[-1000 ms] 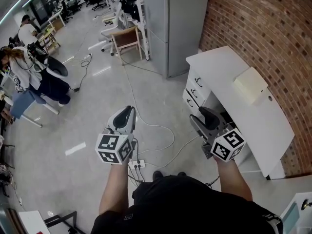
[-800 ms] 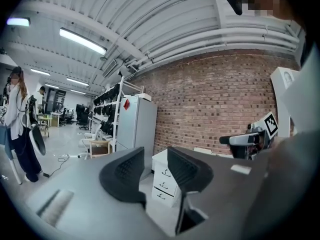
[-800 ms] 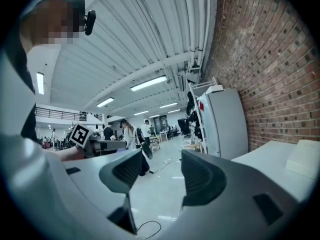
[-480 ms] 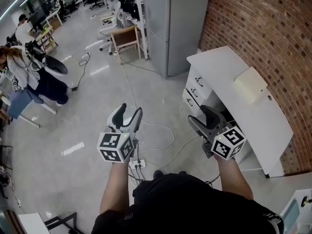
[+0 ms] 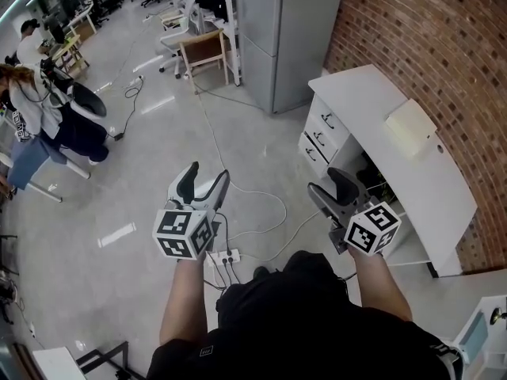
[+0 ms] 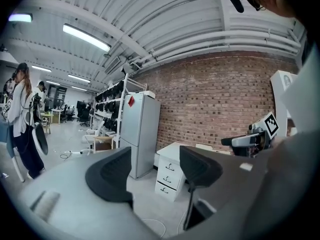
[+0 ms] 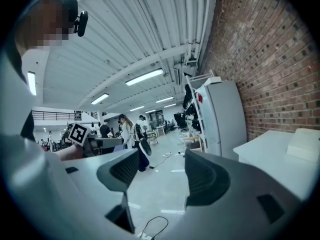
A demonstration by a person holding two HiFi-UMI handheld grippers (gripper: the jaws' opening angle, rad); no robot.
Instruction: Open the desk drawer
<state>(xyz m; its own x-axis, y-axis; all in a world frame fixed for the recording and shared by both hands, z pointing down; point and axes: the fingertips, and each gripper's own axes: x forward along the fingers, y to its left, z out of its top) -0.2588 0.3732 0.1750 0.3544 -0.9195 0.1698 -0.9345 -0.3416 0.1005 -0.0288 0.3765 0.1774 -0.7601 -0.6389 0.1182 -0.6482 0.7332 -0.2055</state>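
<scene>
The white desk (image 5: 372,101) stands against the brick wall at the right, with a stack of three closed drawers (image 5: 323,137) at its near end. The left gripper view shows the same drawers (image 6: 167,176) far ahead between the jaws. My left gripper (image 5: 207,174) hangs over the floor left of the desk, its jaws opening with nothing between them. My right gripper (image 5: 327,182) is open and empty, and is held in the air in front of the desk, short of the drawers. Neither gripper touches the desk.
A cream box (image 5: 410,121) lies on the desk top. A tall grey cabinet (image 5: 281,38) stands beyond the desk, with a wooden chair (image 5: 202,58) beside it. A power strip with cables (image 5: 223,258) lies on the floor at my feet. People (image 5: 40,109) stand far left.
The left gripper's jaws have gone from shut to wide apart. The right jaws have widened a little. Both hands have shifted slightly.
</scene>
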